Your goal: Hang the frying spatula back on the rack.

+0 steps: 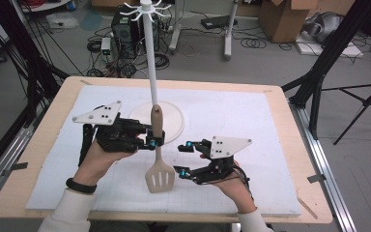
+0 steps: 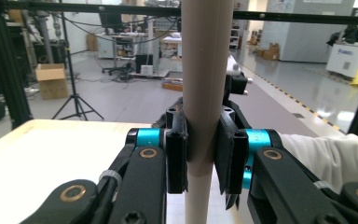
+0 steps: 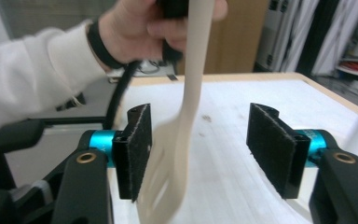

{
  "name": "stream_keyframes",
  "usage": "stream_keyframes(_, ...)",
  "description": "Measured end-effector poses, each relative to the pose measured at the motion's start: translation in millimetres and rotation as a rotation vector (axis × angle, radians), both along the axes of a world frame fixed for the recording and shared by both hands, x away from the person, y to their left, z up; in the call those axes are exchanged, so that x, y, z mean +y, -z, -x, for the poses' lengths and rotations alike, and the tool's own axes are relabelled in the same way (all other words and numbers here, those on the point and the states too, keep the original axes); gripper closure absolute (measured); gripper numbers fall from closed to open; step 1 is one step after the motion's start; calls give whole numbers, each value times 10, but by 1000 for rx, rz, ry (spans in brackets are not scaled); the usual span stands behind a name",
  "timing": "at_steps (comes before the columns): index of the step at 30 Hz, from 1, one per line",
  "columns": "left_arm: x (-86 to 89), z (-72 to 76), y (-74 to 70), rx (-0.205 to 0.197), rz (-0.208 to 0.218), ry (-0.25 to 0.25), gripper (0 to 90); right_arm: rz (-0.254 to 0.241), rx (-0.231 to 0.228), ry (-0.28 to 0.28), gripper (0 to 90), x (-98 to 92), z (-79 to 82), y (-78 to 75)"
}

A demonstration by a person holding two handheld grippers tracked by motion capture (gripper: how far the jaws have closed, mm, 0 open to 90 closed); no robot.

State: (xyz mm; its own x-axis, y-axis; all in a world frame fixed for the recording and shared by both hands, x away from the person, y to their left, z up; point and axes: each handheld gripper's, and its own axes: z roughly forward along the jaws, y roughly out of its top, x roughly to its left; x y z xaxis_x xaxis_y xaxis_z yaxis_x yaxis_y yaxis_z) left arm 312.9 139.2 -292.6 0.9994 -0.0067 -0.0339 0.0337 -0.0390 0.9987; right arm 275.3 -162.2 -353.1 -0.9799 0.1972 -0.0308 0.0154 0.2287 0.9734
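Left tool [image 1: 158,141]: clenched on the handle of the slotted spatula [image 1: 159,164], in the middle of the high view. In the left gripper view its two black pads press on both sides of the tan handle [image 2: 200,93].
Slotted spatula: held upright, handle up and flat slotted blade down. The blade is low, near the white mat [image 1: 232,116], at the lower middle of the frame. I cannot tell if it touches the mat.
Right tool [image 1: 183,158]: released, jaws wide apart, just right of the blade.
Blade in the right gripper view: the blade [image 3: 168,172] sits between the jaws, close to the left pad [image 3: 135,149].
Table [image 1: 53,121]: wood, with the white mat on top.
White stand [image 1: 150,53]: a tall pole with hooks on top, on a round base [image 1: 174,121], behind the spatula.
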Motion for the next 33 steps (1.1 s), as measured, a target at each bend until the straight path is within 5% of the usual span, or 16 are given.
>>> stream_keyframes(16,-11,-316,-346,-20,-7,-71,760,58,31,106,304,-496,-23,235)
stream_keyframes(22,1,-406,-428,-11,0,-87,760,52,83,121,281,-663,-53,327)
stream_keyframes(33,27,-612,-617,-8,-5,-144,760,45,83,170,265,-801,-76,404)
